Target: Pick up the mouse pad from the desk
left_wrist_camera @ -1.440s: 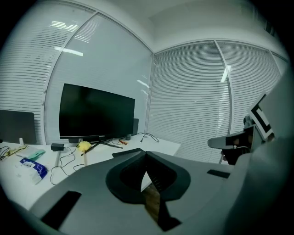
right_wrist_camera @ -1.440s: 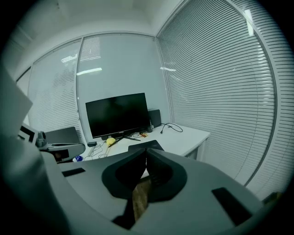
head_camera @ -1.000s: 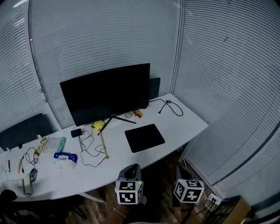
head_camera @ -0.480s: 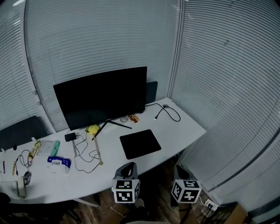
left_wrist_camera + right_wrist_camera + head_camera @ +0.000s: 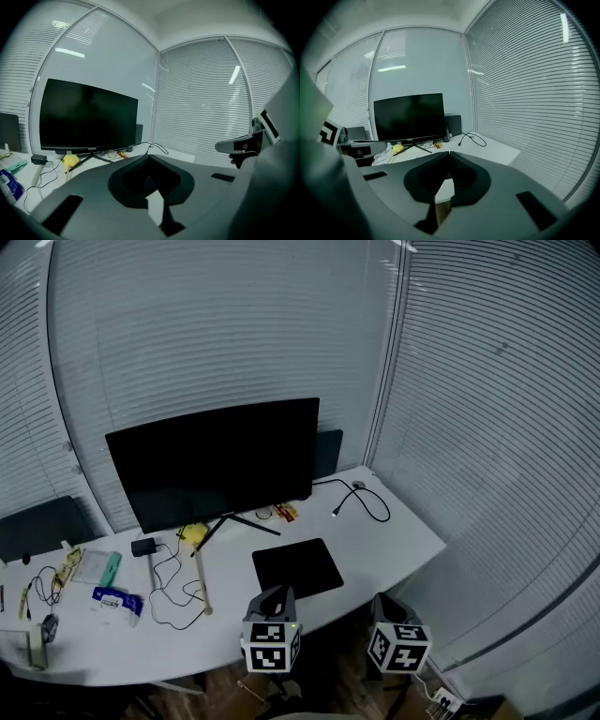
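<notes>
Now left claw (image 5: 149, 155) and right claw (image 5: 449, 153), both pinched together and empty, have closed in on the desk (image 5: 398, 532), pad (image 5: 297, 569) just ahead, untouched.

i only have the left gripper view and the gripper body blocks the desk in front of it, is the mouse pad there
observer: yes, the head view shows the black mouse pad lying flat on the desk, in front of the monitor.
operator: where is my gripper relative to it
observer: the left gripper shows at the pad's near left corner, by the desk's near edge; whether it touches can't be judged.
operator: is the right one open
observer: no, the right gripper view shows the right gripper with its jaws together and nothing between them.
</notes>
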Available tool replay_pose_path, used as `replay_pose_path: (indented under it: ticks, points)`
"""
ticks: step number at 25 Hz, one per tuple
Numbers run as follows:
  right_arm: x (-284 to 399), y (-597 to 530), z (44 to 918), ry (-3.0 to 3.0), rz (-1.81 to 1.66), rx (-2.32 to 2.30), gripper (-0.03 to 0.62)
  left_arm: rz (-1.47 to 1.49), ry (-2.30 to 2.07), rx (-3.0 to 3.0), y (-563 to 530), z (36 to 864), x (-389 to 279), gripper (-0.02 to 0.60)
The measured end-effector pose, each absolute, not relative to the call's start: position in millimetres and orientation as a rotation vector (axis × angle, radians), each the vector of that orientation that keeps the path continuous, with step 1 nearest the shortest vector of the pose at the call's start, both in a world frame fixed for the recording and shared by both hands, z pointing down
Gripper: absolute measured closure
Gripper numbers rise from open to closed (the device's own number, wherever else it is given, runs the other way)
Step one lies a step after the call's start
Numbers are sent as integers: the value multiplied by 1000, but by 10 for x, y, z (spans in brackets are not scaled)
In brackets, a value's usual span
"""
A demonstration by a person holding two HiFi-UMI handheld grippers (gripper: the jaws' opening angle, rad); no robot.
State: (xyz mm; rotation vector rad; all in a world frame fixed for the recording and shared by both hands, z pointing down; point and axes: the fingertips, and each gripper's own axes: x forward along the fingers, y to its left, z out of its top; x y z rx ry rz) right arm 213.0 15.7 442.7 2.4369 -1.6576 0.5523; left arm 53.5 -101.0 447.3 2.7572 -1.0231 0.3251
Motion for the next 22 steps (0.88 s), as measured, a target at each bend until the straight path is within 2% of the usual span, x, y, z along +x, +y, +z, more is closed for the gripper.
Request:
replay_pose_path:
  ticks: [22]
  points:
    - [2853, -893, 4262, -1690, 540, 2374, 560, 291, -1107, 2672, -2031, 4428, 1076, 565]
